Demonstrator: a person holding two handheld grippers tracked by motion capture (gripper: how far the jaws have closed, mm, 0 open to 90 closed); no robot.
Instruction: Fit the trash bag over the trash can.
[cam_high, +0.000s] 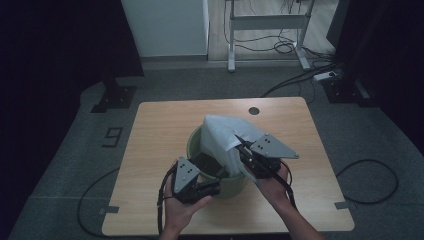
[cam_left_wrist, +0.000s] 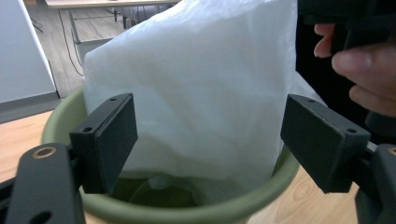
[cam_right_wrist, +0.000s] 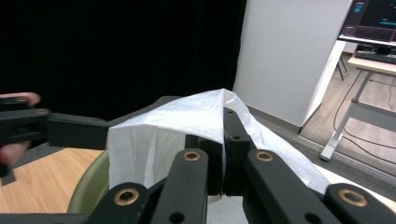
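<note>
A pale green bin (cam_high: 194, 142) stands in the middle of the wooden table (cam_high: 160, 125). A white plastic bag (cam_high: 225, 132) rises out of it like a tent. My right gripper (cam_high: 239, 141) is shut on the bag's upper edge at the bin's right side and holds it up; its jaws (cam_right_wrist: 224, 140) pinch the thin film (cam_right_wrist: 154, 135). My left gripper (cam_high: 210, 175) sits at the bin's near rim, open. In its own view the wide jaws (cam_left_wrist: 210, 144) frame the bag (cam_left_wrist: 196, 84) and the bin's rim (cam_left_wrist: 60, 112) without touching either.
The person's other hand (cam_left_wrist: 364, 60) is close on the right of the left gripper view. A round cable hole (cam_high: 254, 110) lies near the table's far edge. A white desk frame (cam_high: 267, 22), floor cables (cam_high: 367, 180) and a black stand base (cam_high: 114, 97) surround the table.
</note>
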